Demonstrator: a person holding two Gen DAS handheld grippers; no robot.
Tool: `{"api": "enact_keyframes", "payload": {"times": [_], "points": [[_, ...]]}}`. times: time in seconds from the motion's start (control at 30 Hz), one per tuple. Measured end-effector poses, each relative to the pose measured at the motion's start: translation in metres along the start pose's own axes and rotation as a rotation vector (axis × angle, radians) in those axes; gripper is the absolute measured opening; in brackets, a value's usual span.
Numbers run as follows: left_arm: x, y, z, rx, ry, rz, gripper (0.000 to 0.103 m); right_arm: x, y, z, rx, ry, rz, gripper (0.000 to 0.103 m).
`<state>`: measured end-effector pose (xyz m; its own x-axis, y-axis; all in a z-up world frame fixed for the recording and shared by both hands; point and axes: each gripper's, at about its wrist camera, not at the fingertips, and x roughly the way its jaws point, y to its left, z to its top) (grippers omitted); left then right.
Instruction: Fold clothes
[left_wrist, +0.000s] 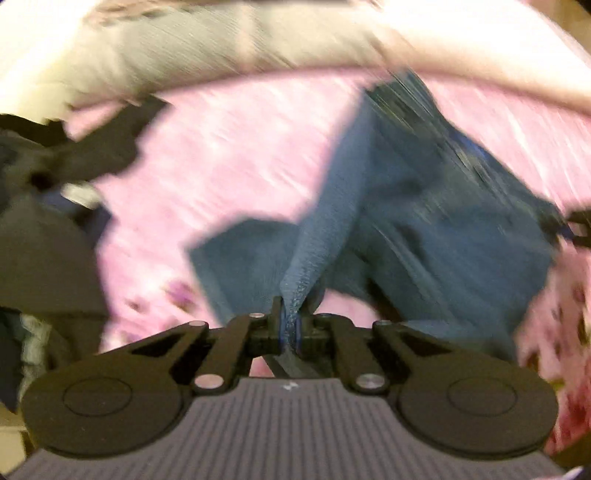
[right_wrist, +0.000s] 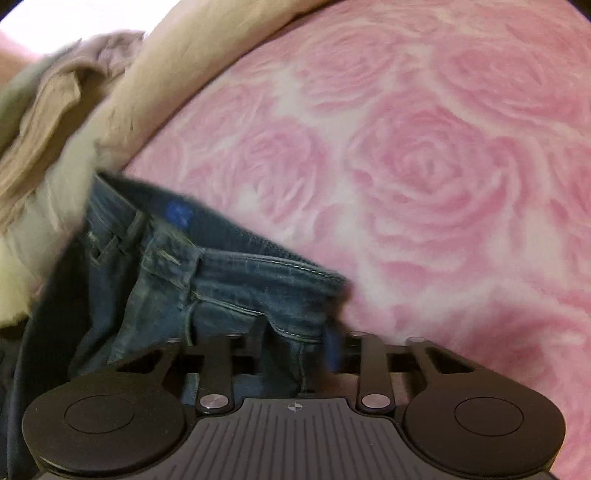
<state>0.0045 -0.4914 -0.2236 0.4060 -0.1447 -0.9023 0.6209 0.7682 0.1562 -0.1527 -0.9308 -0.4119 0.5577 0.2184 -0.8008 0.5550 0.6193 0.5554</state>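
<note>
From the left wrist, the left claw is pinched tight on a hem of the jeans, which stretch away from it across the pink bed cover; the view is blurred. From the right wrist, the right claw stands wide apart around the jeans' waistband, fabric between its fingers, though whether it grips is hard to tell. Denim is heavy, limp and not slippery, so thick seams like hem and waistband look the surest holds. Beige bedding lies beyond the waistband.
</note>
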Motion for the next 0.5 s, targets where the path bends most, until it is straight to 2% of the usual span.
{"api": "enact_keyframes", "payload": {"times": [0.1, 0.2, 0.37, 0.5], "points": [[-0.018, 0.031, 0.031, 0.088, -0.077, 0.052, 0.004, -0.039, 0.006, -0.006, -0.046, -0.076, 0.034, 0.012], [-0.040, 0.043, 0.055, 0.213, -0.132, 0.016, 0.004, -0.106, 0.015, -0.023, -0.077, -0.172, 0.037, 0.011], [-0.078, 0.027, 0.085, 0.453, -0.212, -0.064, 0.004, -0.246, -0.002, -0.072, 0.004, -0.334, -0.048, 0.010], [-0.082, -0.012, 0.096, 0.646, -0.219, -0.168, 0.004, -0.340, -0.030, -0.123, 0.064, -0.425, -0.151, 0.011]]}}
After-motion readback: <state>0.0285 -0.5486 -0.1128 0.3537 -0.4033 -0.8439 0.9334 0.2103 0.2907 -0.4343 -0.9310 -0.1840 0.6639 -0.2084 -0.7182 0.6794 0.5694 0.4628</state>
